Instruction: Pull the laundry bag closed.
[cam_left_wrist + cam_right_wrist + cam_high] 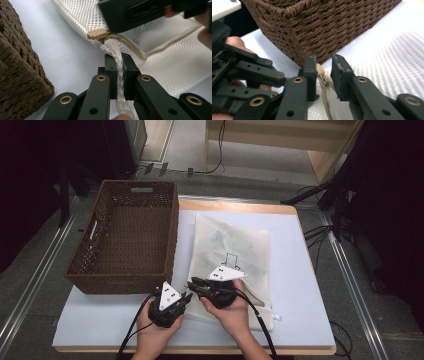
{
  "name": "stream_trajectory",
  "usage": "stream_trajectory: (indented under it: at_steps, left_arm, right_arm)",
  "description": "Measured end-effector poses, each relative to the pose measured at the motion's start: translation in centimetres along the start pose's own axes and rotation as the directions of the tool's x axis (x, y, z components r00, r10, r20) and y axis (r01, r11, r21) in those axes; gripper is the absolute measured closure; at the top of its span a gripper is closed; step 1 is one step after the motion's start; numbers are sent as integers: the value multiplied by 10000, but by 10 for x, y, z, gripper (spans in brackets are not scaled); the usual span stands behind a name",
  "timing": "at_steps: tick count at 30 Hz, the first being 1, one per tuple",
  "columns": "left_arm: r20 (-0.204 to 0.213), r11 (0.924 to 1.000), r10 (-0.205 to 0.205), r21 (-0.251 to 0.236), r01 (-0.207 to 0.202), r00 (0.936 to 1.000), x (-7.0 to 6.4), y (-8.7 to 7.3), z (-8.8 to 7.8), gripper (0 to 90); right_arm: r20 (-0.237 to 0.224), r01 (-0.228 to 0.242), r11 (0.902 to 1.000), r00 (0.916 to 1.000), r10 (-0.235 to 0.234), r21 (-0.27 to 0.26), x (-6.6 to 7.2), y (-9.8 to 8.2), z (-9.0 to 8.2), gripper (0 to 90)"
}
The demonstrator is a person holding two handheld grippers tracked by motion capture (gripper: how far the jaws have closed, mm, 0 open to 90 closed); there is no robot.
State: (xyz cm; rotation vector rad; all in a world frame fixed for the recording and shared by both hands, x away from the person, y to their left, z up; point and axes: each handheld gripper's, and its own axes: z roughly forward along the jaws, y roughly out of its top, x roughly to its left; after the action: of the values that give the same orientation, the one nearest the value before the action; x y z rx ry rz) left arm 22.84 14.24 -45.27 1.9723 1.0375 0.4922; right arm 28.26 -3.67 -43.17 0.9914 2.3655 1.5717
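Note:
A white mesh zip bag (pixel 232 250) lies flat on the white mat, with both grippers at its near left corner. In the left gripper view, my left gripper (pixel 119 58) is shut on a bunched strip of mesh (pixel 117 53) at that corner, just below the tan zipper pull (pixel 96 34). My right gripper (pixel 323 62) stands open. The tan zipper pull (pixel 320 68) and its tape lie between the jaws, close to the left one, and are not pinched. From above, the left gripper (pixel 187 296) and right gripper (pixel 191 282) nearly touch tip to tip.
A brown woven basket (pixel 120 282) stands empty at the left of the table, its near corner close behind the grippers (pixel 324 25). Bare white mat (pixel 305 285) lies right of the bag. Cables trail from both grippers off the near edge.

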Motion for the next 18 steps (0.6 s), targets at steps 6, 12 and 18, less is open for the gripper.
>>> stream_trajectory:
  at_steps: [6, 12, 18]
  left_arm:
    - [56, 10000, 0, -7, 0, 10000, 0, 0, 0, 862]
    - [220, 9999, -148, 9, 148, 9996, 2, 0, 0, 862]
    - [258, 9996, -278, 17, 278, 9993, 4, -1, 0, 861]
  right_arm:
    - [206, 524, 9975, 9984, -534, 466, 6, 5, 17, 656]
    - [173, 689, 9960, 9974, -700, 576, 4, 2, 16, 816]
    - [177, 513, 9987, 9985, -514, 74, 2, 1, 4, 822]
